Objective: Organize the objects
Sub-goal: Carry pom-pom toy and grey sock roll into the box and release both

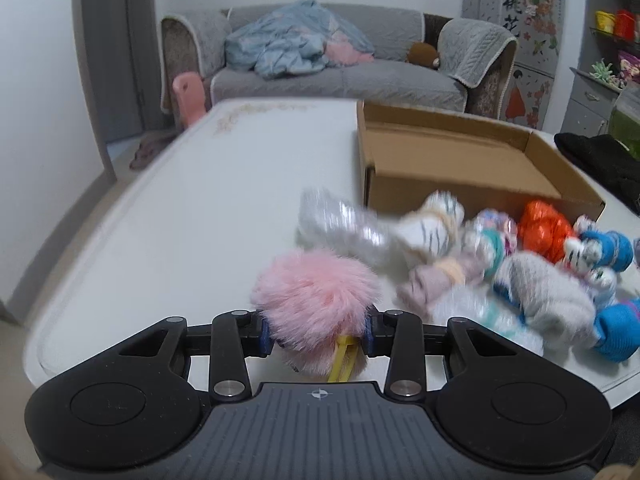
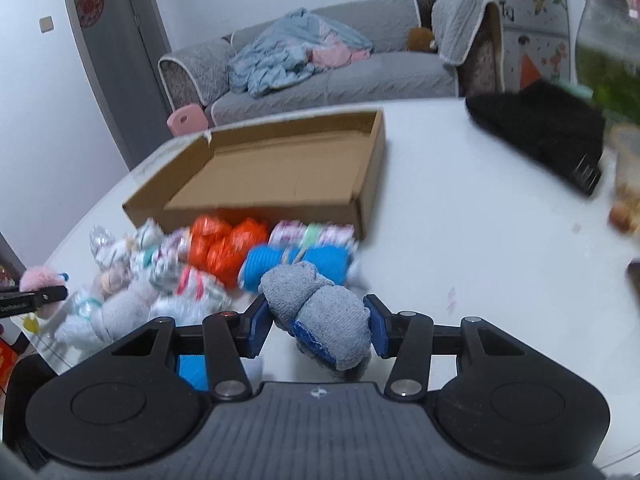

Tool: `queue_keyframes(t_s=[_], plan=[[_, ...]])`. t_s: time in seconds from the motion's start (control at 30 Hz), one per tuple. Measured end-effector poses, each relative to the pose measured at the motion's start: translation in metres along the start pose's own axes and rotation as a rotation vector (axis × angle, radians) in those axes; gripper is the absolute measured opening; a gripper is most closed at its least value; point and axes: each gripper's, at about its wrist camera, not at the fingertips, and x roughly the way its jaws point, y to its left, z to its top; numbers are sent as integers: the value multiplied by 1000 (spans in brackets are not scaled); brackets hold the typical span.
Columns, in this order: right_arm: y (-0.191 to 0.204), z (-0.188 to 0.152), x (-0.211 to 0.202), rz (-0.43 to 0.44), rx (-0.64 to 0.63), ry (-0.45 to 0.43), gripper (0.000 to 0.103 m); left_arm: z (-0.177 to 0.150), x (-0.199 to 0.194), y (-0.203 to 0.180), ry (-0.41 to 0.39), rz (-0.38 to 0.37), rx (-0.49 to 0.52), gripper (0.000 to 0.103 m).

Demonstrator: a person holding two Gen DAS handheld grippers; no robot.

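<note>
The left gripper (image 1: 318, 334) is pinching a fluffy pink pompom (image 1: 314, 294), its blue pads pressed into the fur on both sides; a yellow tag (image 1: 342, 362) hangs beneath the ball. The right gripper (image 2: 320, 330) is clamped on a rolled grey sock bundle (image 2: 320, 310) with a blue edge, which bulges out between the pads and sits tilted across them.

Both are at the near side of a white bench (image 1: 200, 200). Just beyond them lies a loose heap of rolled socks (image 1: 500, 272): white striped ones, pale grey, lilac, a bright blue pair (image 2: 296, 264) and an orange bundle (image 2: 228, 248). The heap is blurred, so I cannot tell exactly how many there are. The orange bundle and a pink-and-white patterned roll (image 2: 312, 234) lie right against the front wall of an open cardboard box (image 2: 280, 176), a shallow tray whose visible floor holds nothing.

Farther along the bench, well apart from the socks, lies a black knitted item (image 2: 544, 132). Behind the bench stands a grey sofa (image 1: 340, 76) with a crumpled light blue blanket (image 1: 292, 40) and a brown plush toy (image 1: 424, 56) on it. A pink stool (image 1: 190, 94) stands just beside the sofa's arm, near the bench's far corner.
</note>
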Motion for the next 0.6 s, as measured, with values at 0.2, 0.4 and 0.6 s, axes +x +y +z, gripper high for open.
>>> queue_keyframes(t_s=[0.2, 0.4, 0.6], plan=[[-6, 53, -9, -4, -38, -81, 46, 59, -4, 2, -63, -24, 17, 45], [8, 99, 14, 32, -68, -138, 46, 116, 18, -17, -95, -72, 14, 45], [28, 123, 59, 97, -76, -130, 46, 156, 56, -52, -98, -109, 53, 45]])
